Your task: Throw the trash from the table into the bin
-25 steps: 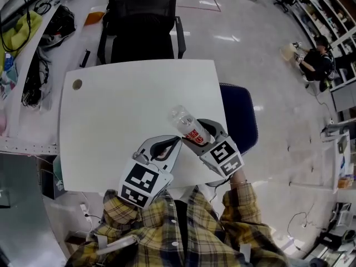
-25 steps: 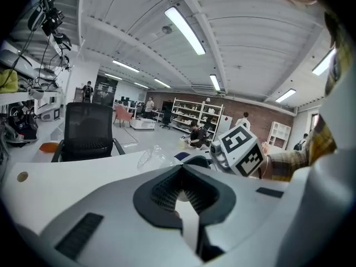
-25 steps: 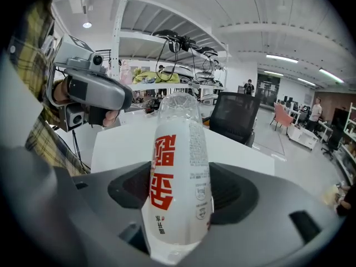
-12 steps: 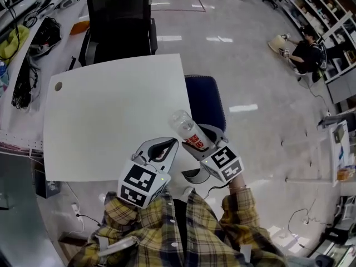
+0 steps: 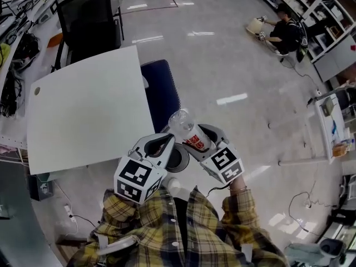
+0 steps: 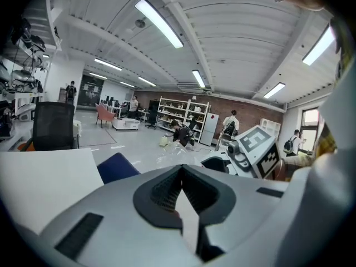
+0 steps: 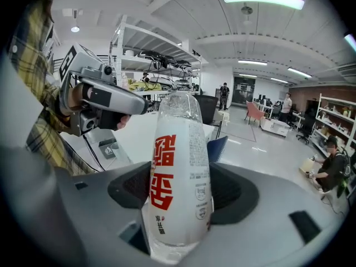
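Observation:
A clear plastic bottle [image 5: 188,131] with a white label and red characters is clamped between the jaws of my right gripper [image 5: 198,139]. In the right gripper view the bottle [image 7: 177,171] stands upright and fills the gap of the right gripper [image 7: 178,185]. My left gripper [image 5: 166,141] hangs just left of it, shut with nothing between its jaws, as the left gripper view [image 6: 181,169] confirms. Both grippers are off the white table [image 5: 83,115], over the floor. Between and below them a dark round opening [image 5: 178,159] shows, perhaps a bin.
A blue chair [image 5: 161,90] stands against the table's right edge and a black office chair [image 5: 89,21] at its far side. Cables and gear lie on a desk [image 5: 11,65] at far left. A person [image 5: 281,29] crouches by shelves far right.
The view has swung right: the table has slid to the left of the picture, and both grippers, the right still holding the bottle, are now over the floor instead of the table edge.

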Action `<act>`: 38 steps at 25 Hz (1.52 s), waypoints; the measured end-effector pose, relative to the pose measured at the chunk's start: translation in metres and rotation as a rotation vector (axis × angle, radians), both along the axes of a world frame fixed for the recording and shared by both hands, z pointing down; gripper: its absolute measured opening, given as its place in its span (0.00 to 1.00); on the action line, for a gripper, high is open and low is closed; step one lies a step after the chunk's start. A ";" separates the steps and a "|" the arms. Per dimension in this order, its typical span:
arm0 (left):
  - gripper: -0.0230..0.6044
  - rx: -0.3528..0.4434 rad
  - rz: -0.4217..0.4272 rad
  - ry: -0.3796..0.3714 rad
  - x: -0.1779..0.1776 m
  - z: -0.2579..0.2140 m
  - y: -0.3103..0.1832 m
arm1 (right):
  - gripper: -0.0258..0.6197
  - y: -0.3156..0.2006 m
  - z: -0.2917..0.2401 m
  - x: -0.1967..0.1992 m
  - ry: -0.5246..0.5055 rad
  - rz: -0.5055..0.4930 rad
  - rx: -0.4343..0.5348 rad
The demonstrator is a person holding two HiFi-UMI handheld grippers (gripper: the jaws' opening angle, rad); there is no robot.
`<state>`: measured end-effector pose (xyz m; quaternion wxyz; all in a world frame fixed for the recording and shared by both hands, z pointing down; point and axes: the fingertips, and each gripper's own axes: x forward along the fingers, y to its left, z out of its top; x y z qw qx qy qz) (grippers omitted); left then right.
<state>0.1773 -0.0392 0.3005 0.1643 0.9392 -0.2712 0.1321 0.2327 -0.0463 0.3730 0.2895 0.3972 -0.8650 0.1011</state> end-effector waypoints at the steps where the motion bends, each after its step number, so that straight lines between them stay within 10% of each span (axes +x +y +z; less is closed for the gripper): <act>1: 0.05 -0.003 -0.004 -0.001 0.012 0.001 0.009 | 0.50 0.013 -0.001 0.011 0.001 0.000 -0.001; 10: 0.05 -0.024 -0.029 -0.052 0.054 0.014 0.067 | 0.50 0.086 0.024 0.068 -0.031 0.020 -0.088; 38: 0.05 -0.258 -0.019 -0.099 0.008 0.187 0.076 | 0.50 0.093 0.260 0.028 0.051 0.116 -0.459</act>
